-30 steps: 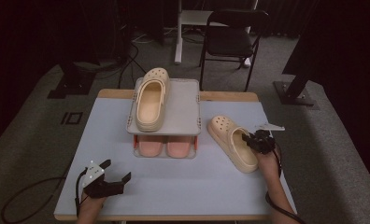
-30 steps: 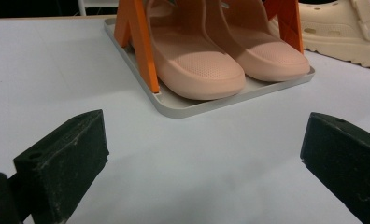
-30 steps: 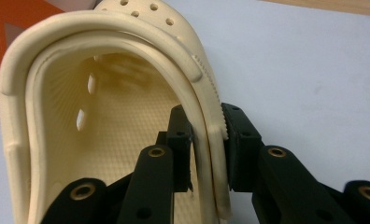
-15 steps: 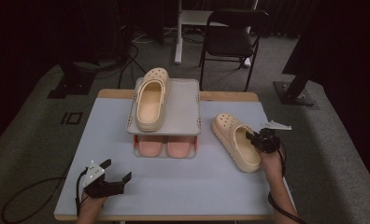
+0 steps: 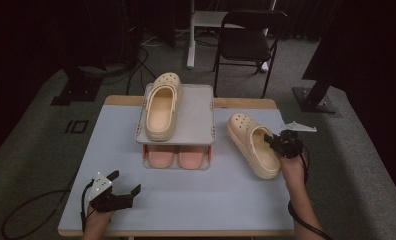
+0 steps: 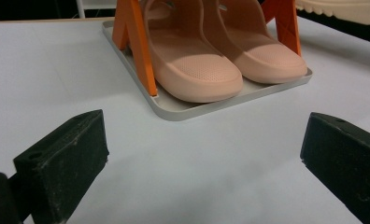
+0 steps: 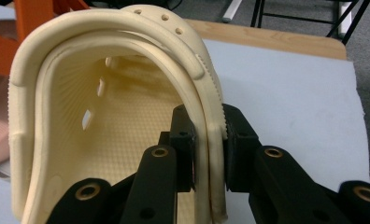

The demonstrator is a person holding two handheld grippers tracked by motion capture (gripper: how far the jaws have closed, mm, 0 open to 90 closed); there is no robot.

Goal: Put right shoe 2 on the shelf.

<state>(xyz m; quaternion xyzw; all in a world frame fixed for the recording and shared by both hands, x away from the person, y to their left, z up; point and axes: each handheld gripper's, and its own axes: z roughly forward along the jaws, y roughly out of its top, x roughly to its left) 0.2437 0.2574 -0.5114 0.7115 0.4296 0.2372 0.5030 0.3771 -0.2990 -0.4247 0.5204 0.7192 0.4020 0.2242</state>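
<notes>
Up it came! The right tongs (image 7: 206, 140), clamped on the side wall of the cream clog (image 5: 253, 145), had lifted it off the blue desk (image 5: 201, 200) since a second ago, toe swinging toward the rack (image 5: 196, 117). Its mate (image 5: 161, 107) already sat on the top shelf, so this one probably belonged beside it. The right forearm reached in from below, wrist cocked inward; the left tongs (image 5: 123, 185) rested low near the desk's front edge, gaping, holding nothing.

The right gripper (image 7: 207, 140) pinches the side wall of a cream clog (image 7: 103, 93), one black jaw inside the shoe and one outside. Beyond lie the pale blue table (image 7: 290, 93), its wooden edge and an orange rack post (image 7: 33, 14) far left.
</notes>
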